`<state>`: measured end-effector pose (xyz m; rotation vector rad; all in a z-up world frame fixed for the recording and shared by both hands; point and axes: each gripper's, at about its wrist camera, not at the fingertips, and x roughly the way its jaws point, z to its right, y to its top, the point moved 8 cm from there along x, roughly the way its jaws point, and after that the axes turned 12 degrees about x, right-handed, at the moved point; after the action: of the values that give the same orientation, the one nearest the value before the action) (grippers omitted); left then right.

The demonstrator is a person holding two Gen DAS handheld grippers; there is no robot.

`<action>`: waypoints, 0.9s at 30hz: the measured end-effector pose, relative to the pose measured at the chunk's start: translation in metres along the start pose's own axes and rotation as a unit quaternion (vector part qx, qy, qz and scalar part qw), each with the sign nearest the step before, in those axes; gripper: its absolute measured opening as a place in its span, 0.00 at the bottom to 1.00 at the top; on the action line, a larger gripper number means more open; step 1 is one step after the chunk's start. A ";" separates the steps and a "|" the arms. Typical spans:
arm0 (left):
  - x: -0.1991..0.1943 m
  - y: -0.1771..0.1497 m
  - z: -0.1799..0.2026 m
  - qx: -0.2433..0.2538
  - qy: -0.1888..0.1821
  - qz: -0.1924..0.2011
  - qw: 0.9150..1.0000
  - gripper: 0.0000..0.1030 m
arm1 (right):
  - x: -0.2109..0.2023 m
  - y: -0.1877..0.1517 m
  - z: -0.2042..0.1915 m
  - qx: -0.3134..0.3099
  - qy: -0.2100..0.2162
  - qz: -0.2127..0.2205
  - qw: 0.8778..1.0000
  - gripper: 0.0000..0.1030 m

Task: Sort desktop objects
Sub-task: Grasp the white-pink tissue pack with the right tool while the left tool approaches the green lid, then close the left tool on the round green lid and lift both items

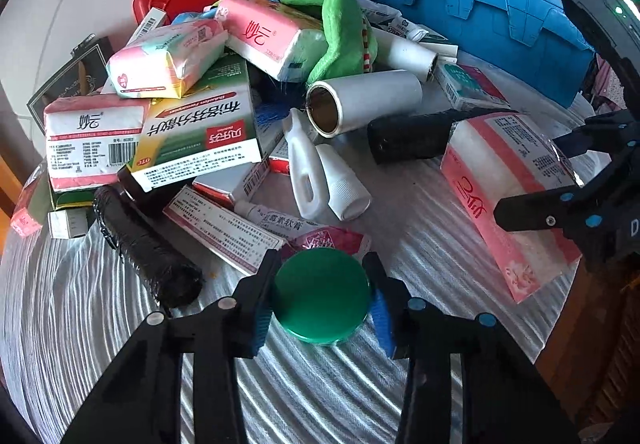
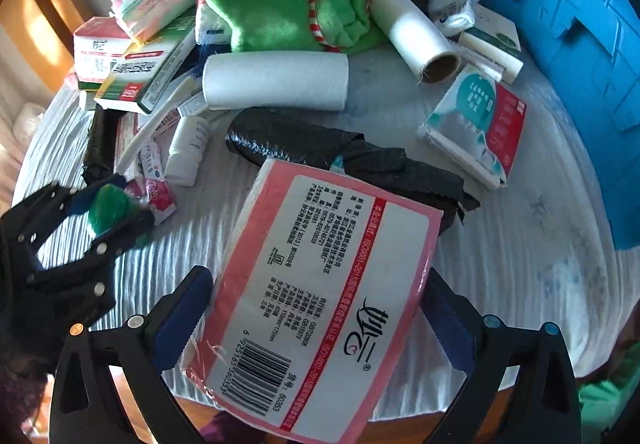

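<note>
Slippage is threatening both grasps: the left gripper is pinching a smooth green lid above the table, while the right gripper is squeezing a soft tissue pack at its end.

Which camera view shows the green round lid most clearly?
The left wrist view: the green lid fills the centre, sharp, between the left gripper fingers. The right wrist view shows it only small and blurred at the left edge.

Black left tool, blue pads, silver screws
</note>
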<state>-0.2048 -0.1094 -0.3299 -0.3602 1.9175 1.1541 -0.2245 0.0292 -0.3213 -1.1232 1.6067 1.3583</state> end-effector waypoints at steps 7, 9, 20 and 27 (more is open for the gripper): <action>0.006 -0.005 0.003 -0.007 -0.005 -0.002 1.000 0.40 | 0.002 0.004 -0.008 -0.019 -0.031 0.014 0.999 1.00; 0.006 -0.005 0.002 -0.012 -0.009 -0.001 1.000 0.40 | 0.004 0.003 -0.011 -0.035 -0.041 0.019 0.998 0.99; -0.030 0.020 -0.009 -0.002 -0.001 0.033 0.999 0.40 | -0.038 0.016 -0.044 -0.066 -0.030 0.069 0.995 0.93; -0.073 0.080 -0.036 -0.002 0.026 0.091 0.995 0.40 | -0.061 0.027 -0.050 -0.056 -0.021 0.131 0.990 0.93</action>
<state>-0.2285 -0.1090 -0.2185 -0.2226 2.0271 1.2788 -0.2287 -0.0089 -0.2469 -0.9650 1.7104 1.6487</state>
